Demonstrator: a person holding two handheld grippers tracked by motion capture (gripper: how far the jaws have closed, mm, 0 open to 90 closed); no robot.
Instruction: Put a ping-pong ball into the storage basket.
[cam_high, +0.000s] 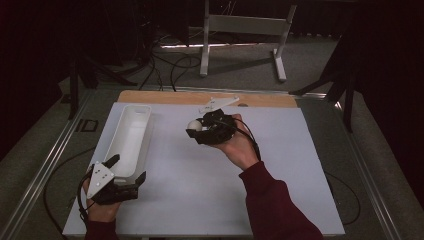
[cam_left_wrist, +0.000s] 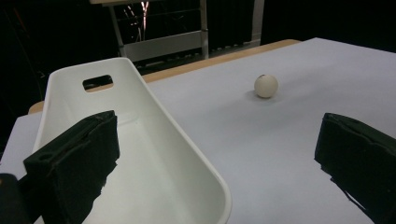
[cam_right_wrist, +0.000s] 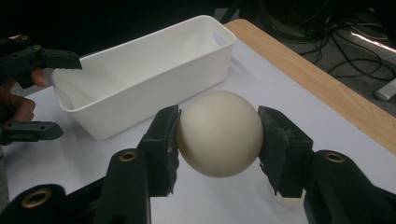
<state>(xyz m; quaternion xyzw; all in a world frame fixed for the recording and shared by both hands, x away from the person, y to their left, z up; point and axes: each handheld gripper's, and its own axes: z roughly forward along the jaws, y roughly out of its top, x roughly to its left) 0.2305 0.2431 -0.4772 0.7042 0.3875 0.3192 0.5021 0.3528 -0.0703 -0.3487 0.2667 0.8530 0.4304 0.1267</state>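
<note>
Black jaws of the right gripper (cam_right_wrist: 218, 135) are clamped on a cream ball (cam_right_wrist: 219, 133), one pad pressing each side of it. From above, the ball (cam_high: 194, 125) sits at the tip of that gripper (cam_high: 196, 128), to the right of the long white bin (cam_high: 131, 131) and apart from it, over the pale sheet (cam_high: 280, 165) that covers the table. Down at the near end of the bin, the left gripper (cam_high: 131, 169) has its jaws standing wide apart with nothing between the pads; one jaw reaches over the bin's near rim (cam_left_wrist: 219, 186), the other stays outside it. Beyond the bin's far end a strip of bare wooden table edge (cam_high: 165, 96) shows
</note>
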